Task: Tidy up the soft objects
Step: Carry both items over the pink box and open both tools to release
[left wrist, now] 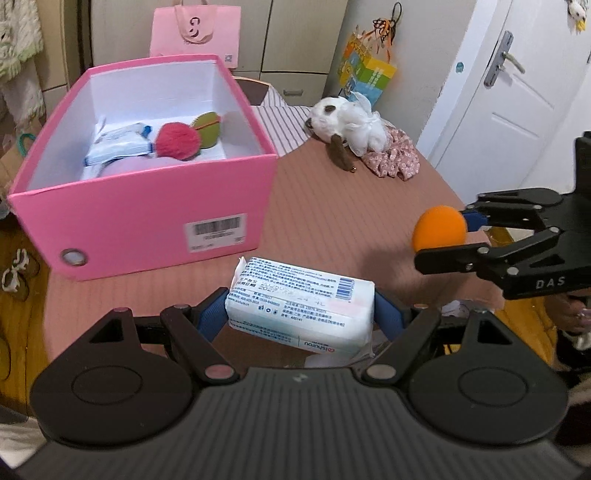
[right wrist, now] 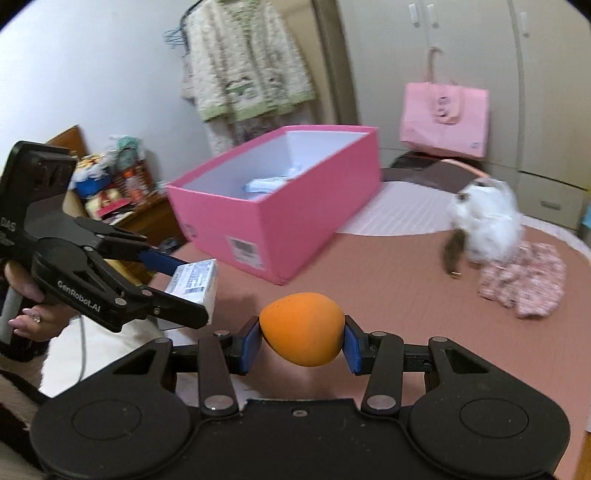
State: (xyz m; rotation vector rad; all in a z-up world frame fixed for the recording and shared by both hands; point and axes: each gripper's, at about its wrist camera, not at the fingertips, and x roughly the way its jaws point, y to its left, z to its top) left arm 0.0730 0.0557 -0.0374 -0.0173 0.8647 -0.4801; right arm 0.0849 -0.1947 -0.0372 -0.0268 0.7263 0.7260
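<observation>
My left gripper (left wrist: 300,314) is shut on a white tissue pack (left wrist: 301,301) with blue print, held above the table's near edge. The same pack (right wrist: 197,282) shows at the left of the right wrist view. My right gripper (right wrist: 302,341) is shut on an orange egg-shaped sponge (right wrist: 302,328), its blue pads pressing both sides; the sponge (left wrist: 439,227) hangs at the right of the left wrist view. An open pink box (left wrist: 147,206) stands ahead at the left, holding a red pompom (left wrist: 177,142), a green soft piece (left wrist: 208,129) and a wipes packet (left wrist: 118,146).
A white plush toy (left wrist: 345,123) and a floral cloth (left wrist: 393,157) lie at the far right of the brown table (left wrist: 332,214). A pink paper bag (left wrist: 195,31) stands behind the box. A white door (left wrist: 517,92) is on the right. A hand (right wrist: 29,314) grips the left tool.
</observation>
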